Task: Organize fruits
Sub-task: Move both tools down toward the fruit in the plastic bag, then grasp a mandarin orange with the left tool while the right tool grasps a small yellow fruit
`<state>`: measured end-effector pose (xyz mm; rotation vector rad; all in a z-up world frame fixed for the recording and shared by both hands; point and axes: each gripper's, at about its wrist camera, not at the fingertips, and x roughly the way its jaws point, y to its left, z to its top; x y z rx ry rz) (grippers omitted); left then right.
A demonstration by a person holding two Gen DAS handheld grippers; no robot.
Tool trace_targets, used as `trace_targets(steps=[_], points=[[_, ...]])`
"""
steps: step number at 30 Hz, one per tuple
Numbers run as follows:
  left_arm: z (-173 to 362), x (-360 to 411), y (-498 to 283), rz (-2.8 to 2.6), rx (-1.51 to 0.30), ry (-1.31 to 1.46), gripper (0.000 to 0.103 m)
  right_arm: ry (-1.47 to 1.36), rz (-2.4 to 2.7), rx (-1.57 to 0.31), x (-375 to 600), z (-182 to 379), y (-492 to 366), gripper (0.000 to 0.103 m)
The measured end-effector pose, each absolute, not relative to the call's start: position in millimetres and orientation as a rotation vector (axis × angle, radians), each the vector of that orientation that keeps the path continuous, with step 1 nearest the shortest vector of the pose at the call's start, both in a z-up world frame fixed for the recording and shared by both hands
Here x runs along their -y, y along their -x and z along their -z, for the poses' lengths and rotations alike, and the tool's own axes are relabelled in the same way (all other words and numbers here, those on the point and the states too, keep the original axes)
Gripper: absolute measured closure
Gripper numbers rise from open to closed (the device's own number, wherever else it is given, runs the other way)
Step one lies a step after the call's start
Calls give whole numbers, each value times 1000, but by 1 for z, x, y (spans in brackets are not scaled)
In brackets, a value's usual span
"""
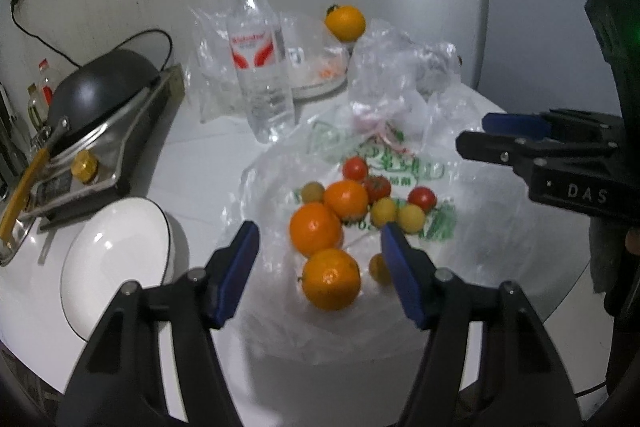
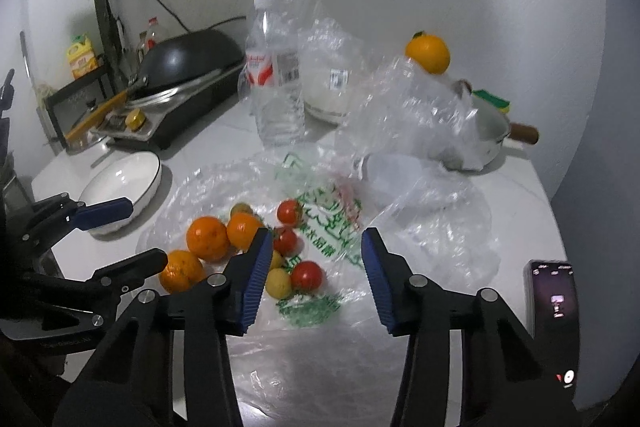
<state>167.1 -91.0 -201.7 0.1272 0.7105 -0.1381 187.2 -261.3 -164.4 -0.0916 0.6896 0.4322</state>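
The left gripper (image 1: 318, 243) hangs over the fruit with its blue-padded jaws spread wide and nothing between the pads; the nearest orange (image 1: 331, 279) sits in the gap below them. Two more oranges (image 1: 316, 229) lie just behind it, touching one another, on a flattened clear plastic bag (image 1: 480, 227) with green printing. Around them cluster the cherry tomatoes: red ones (image 1: 422, 197) toward the far side, yellow ones (image 1: 411, 217) just beside the left gripper's right pad, which hides part of another yellow one.

The right gripper (image 2: 316, 255) is also spread wide and empty, above the bag's printed patch, with a red tomato (image 2: 306, 275) and a yellow one (image 2: 279, 282) just by its left pad (that pad covers part of the cluster). In the left wrist view its fingers reach in from the right edge.

To the left of the bag stands a white bowl with a dark rim (image 1: 120, 259), and beyond it a black wok on a portable gas stove (image 1: 92, 95). A water bottle (image 1: 260, 67) stands upright behind the fruit among crumpled clear bags (image 2: 420, 115). A fourth orange (image 1: 345, 22) sits high at the back, apart from the rest. A small saucepan with a wooden handle (image 2: 496, 139) is partly veiled by plastic, and a phone (image 2: 554, 323) lies at the counter's right edge.
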Motion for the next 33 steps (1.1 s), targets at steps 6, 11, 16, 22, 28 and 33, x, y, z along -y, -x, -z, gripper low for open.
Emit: trace_targets(steps=[6, 11, 16, 22, 28, 33], points=[[215, 93, -173, 152, -751, -127, 47, 98, -463, -740, 253, 182, -194, 61], [225, 94, -177, 159, -786, -129, 49, 95, -493, -774, 248, 193, -198, 66], [232, 93, -181, 164, -807, -131, 49, 96, -521, -813, 239, 206, -200, 68], [237, 92, -184, 178, -829, -130, 49, 105, -539, -848, 231, 218, -201, 71], [243, 92, -187, 186, -850, -130, 49, 117, -550, -862, 227, 222, -201, 78], [245, 93, -187, 203, -850, -126, 58, 131, -550, -871, 223, 224, -201, 78]])
